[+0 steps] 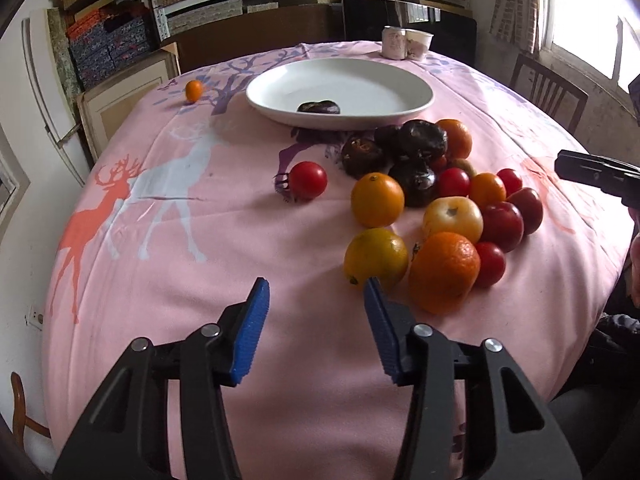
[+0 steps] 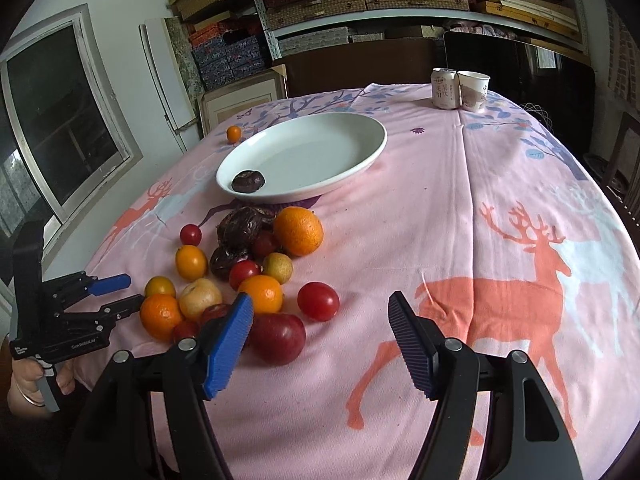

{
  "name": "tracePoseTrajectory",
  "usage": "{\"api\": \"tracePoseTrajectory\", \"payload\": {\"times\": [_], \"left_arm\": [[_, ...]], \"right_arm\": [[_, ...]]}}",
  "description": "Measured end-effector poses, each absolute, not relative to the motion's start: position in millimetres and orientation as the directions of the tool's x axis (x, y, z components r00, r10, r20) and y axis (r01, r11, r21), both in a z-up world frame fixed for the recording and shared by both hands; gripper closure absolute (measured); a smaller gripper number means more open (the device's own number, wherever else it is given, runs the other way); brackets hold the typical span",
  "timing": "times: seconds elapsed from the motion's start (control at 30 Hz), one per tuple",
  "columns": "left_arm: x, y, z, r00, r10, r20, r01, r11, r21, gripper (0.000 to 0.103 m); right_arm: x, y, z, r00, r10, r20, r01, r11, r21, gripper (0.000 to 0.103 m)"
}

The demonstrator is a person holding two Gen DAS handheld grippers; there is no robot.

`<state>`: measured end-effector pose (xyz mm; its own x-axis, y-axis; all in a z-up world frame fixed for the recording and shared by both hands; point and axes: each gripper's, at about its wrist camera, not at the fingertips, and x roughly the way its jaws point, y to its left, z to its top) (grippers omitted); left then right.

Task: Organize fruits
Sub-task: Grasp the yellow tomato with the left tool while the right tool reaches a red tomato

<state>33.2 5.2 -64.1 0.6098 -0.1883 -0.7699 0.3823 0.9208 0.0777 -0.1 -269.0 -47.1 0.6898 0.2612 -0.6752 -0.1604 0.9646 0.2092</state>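
Observation:
A white plate (image 1: 420,92) (image 2: 376,136) stands at the far middle of the pink deer-print tablecloth (image 1: 180,272), with one dark fruit (image 1: 319,107) (image 2: 248,181) on it. In front of the plate lies a pile of oranges (image 1: 377,199), red fruits (image 1: 502,226), dark fruits (image 1: 424,139) and a yellow apple (image 1: 453,218). One red tomato (image 1: 307,180) lies apart on the left, and a small orange (image 1: 194,90) sits far left. My left gripper (image 1: 316,286) is open and empty, just left of the nearest oranges. My right gripper (image 2: 320,300) is open and empty, near a red tomato (image 2: 318,301) and a dark red plum (image 2: 278,338).
A can (image 2: 444,88) and a paper cup (image 2: 474,90) stand at the table's far edge. A wooden chair (image 1: 548,92) is at the right, and shelves of boxes (image 2: 360,0) fill the back wall. A hand (image 2: 28,380) holds the left gripper's handle.

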Motion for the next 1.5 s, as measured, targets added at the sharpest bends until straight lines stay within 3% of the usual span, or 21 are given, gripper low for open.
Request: {"api": "tracePoseTrajectory", "payload": {"times": [0.17, 0.3, 0.37, 0.53, 0.57, 0.6, 0.77, 0.9, 1.0, 1.1, 1.2, 1.27, 1.3, 1.43, 1.5], "left_arm": [[31.5, -23.8, -68.3, 0.627, -0.191, -0.755, 0.454, 0.878, 0.155, 0.058], [48.2, -18.6, -74.5, 0.601, -0.209, -0.771, 0.452, 0.885, 0.113, 0.059], [53.1, -23.4, -83.1, 0.583, -0.192, -0.790, 0.466, 0.875, 0.131, 0.073], [50.4, -19.8, -78.8, 0.590, -0.225, -0.775, 0.460, 0.883, 0.094, 0.084], [48.0, -16.3, -75.3, 0.599, -0.232, -0.767, 0.455, 0.886, 0.087, 0.097], [45.8, -11.0, -70.6, 0.606, -0.240, -0.758, 0.447, 0.891, 0.074, 0.100], [41.9, 3.7, -55.2, 0.643, -0.243, -0.727, 0.411, 0.910, 0.059, 0.100], [49.2, -2.4, -66.8, 0.616, -0.230, -0.753, 0.419, 0.906, 0.065, 0.100], [50.2, -8.5, -68.6, 0.645, -0.208, -0.735, 0.410, 0.906, 0.104, 0.095], [58.2, -6.4, -65.3, 0.648, -0.224, -0.728, 0.395, 0.916, 0.069, 0.082], [58.0, -13.1, -63.3, 0.648, -0.237, -0.724, 0.416, 0.906, 0.076, 0.061], [57.2, -15.7, -63.2, 0.690, -0.180, -0.701, 0.380, 0.915, 0.138, 0.036], [59.0, -12.9, -62.8, 0.702, -0.161, -0.694, 0.359, 0.922, 0.149, 0.031], [70.2, -4.9, -65.8, 0.666, -0.178, -0.724, 0.356, 0.929, 0.099, 0.033], [80.4, -8.6, -75.2, 0.616, -0.167, -0.770, 0.366, 0.926, 0.091, 0.052]], "right_arm": [[-0.4, -276.2, -45.6, 0.696, 0.245, -0.676, -0.138, 0.968, 0.209, 0.032], [1.2, -278.7, -42.6, 0.700, 0.235, -0.674, -0.132, 0.971, 0.201, 0.032], [1.8, -277.7, -42.8, 0.697, 0.235, -0.677, -0.136, 0.971, 0.197, 0.032], [1.0, -273.8, -47.0, 0.687, 0.234, -0.688, -0.151, 0.972, 0.180, 0.033], [0.2, -271.8, -49.2, 0.678, 0.239, -0.695, -0.164, 0.971, 0.173, 0.033], [-0.7, -269.2, -51.7, 0.667, 0.247, -0.703, -0.179, 0.969, 0.170, 0.033], [-8.6, -251.1, -58.0, 0.619, 0.315, -0.719, -0.279, 0.945, 0.173, 0.033], [-5.8, -235.8, -64.5, 0.605, 0.295, -0.740, -0.295, 0.946, 0.137, 0.033], [1.0, -229.1, -75.6, 0.583, 0.281, -0.762, -0.291, 0.948, 0.127, 0.035], [8.0, -230.9, -82.2, 0.562, 0.307, -0.768, -0.284, 0.944, 0.170, 0.044], [9.2, -230.4, -81.6, 0.563, 0.309, -0.766, -0.285, 0.943, 0.171, 0.044], [9.6, -230.8, -81.9, 0.561, 0.313, -0.766, -0.285, 0.942, 0.177, 0.044], [9.9, -231.3, -82.2, 0.559, 0.317, -0.766, -0.285, 0.941, 0.181, 0.044], [10.7, -232.2, -83.0, 0.559, 0.320, -0.765, -0.284, 0.941, 0.186, 0.044], [12.2, -231.7, -83.3, 0.559, 0.319, -0.766, -0.285, 0.941, 0.184, 0.045]]}}
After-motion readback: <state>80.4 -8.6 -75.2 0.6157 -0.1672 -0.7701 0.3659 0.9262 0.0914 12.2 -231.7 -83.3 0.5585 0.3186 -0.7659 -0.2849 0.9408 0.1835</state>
